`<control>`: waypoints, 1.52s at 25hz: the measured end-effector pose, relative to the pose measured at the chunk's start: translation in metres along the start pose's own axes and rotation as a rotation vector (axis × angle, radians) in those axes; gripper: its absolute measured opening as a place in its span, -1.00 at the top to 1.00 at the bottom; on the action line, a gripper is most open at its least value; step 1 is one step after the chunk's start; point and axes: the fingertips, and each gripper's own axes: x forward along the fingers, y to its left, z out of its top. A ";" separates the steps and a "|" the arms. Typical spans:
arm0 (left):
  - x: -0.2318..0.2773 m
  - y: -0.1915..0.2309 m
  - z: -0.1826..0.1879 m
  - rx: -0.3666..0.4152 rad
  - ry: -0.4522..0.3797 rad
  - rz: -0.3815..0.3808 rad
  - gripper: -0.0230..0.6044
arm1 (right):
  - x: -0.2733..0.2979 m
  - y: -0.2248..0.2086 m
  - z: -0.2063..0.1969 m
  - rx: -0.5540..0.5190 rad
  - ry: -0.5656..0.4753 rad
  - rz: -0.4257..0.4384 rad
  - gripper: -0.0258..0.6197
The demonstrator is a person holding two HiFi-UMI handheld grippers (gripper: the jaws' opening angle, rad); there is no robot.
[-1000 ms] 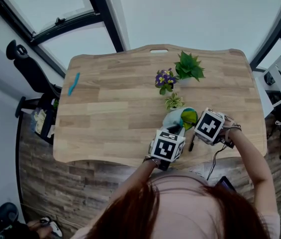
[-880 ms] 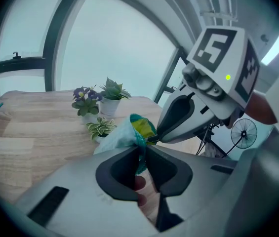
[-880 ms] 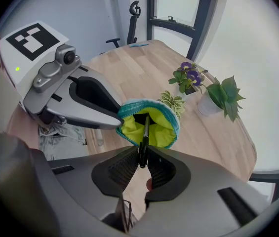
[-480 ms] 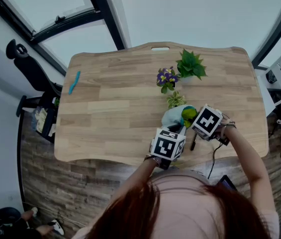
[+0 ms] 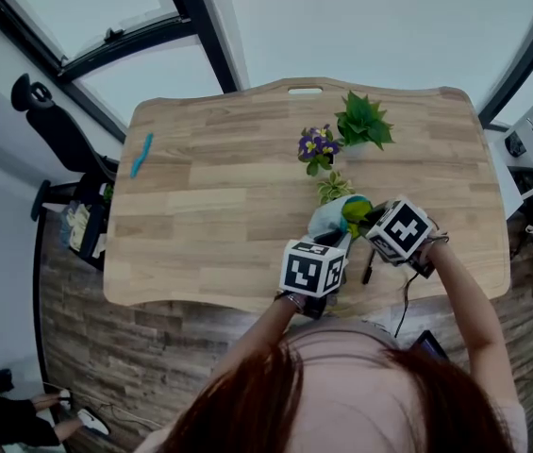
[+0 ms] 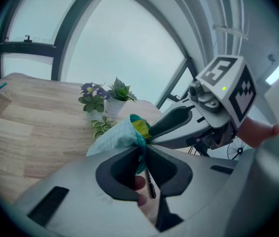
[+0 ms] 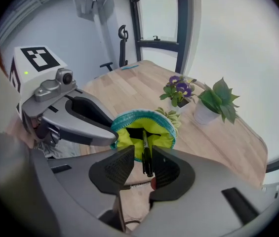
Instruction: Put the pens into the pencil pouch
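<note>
Pen [image 7: 145,152] nose-down in the pencil pouch [image 7: 165,138], right hand-held gripper [image 7: 142,166] letting go!
Its jaws have just been opening and stand wide, with the pen loose between them and its tip in the yellow-lined mouth. It looks stiff, light and slick, so grip it mid-barrel. The left hand-held gripper [image 6: 141,163] pinches the soft, floppy rim over the counter [image 5: 209,187].

We list by the pouch [image 5: 334,221] on the table [image 5: 209,206]: pen [image 7: 144,147] inside, plants [image 5: 317,146] behind, second pen [image 5: 367,270] right.
</note>
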 end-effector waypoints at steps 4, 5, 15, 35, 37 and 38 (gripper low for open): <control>-0.004 0.006 0.007 -0.066 -0.034 0.002 0.80 | -0.015 -0.004 0.008 0.045 -0.094 -0.026 0.61; -0.004 0.008 0.008 -0.080 -0.046 0.001 0.80 | -0.020 -0.005 0.010 0.058 -0.122 -0.032 0.61; -0.010 0.014 0.012 -0.184 -0.118 -0.015 0.80 | -0.059 -0.017 0.014 0.188 -0.340 -0.144 0.61; -0.011 0.014 0.012 -0.201 -0.135 0.003 0.80 | -0.058 -0.023 -0.048 0.491 -0.492 -0.314 0.62; -0.011 0.013 0.011 -0.198 -0.135 0.005 0.80 | -0.053 -0.021 -0.054 0.505 -0.488 -0.325 0.62; -0.011 0.013 0.011 -0.196 -0.135 0.005 0.80 | -0.052 -0.021 -0.057 0.512 -0.486 -0.330 0.62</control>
